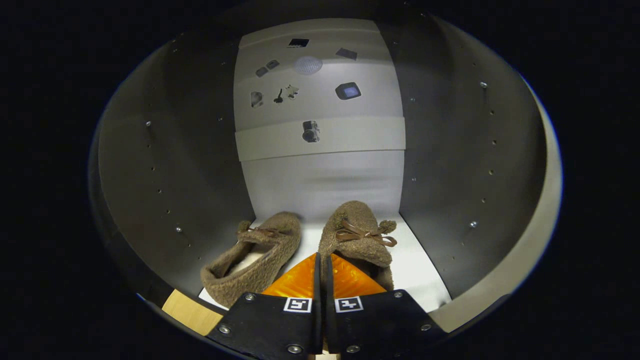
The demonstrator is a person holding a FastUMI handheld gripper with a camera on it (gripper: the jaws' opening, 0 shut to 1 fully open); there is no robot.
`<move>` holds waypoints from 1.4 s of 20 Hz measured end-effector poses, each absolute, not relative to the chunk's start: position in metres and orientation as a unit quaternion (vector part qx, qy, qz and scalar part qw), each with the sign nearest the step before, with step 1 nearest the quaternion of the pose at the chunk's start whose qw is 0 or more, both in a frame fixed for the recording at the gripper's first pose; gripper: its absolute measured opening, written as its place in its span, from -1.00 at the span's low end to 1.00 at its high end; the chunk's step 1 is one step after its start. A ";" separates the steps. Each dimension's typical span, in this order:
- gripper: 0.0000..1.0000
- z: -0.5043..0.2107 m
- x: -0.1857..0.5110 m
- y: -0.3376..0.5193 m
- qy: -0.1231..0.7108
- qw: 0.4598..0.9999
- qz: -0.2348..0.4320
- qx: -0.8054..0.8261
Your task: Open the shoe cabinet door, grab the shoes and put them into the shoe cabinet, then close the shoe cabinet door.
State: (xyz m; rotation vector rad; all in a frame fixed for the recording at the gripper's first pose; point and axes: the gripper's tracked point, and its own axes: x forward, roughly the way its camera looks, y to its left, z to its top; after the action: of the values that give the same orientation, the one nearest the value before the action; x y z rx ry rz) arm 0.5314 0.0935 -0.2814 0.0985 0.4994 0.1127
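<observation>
Gripper view: the hand-held gripper [322,262] reaches into the open shoe cabinet [165,165]. Its two fingers are drawn together with only a thin slit between them, and nothing is seen pressed between them; they are clenched empty.

Two brown fuzzy slippers stand on the cabinet's white shelf [417,265]. The right slipper [357,235] lies just ahead of the fingertips, at about 1 o'clock from them, toe toward the back, with a brown bow [361,235] across its upper. Its heel end runs down beside the right finger; contact cannot be judged. The left slipper [255,260] lies at about 10 o'clock from the fingertips, angled, its pale lining showing through the opening and a small bow near its toe. The two slippers sit close together, toes near the pale back panel [320,185].

Dark side walls [450,165] with rows of small holes and screws flank the shelf. At about 8 o'clock from the fingers, a pale wooden edge [190,310] shows at the cabinet's front.
</observation>
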 end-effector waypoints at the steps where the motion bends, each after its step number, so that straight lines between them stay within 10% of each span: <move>1: -0.95 -0.284 0.536 0.095 0.249 0.966 0.058 0.051; 8: -0.90 -0.302 0.556 0.091 0.256 0.965 0.039 0.036; 22: 0.73 -0.244 0.494 0.112 0.230 0.970 0.040 0.067; 28: 0.87 -0.178 0.415 0.121 0.176 0.982 0.033 0.053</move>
State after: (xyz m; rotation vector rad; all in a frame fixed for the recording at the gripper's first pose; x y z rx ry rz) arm 0.4146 0.1209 -0.1778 0.1071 0.3535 0.0666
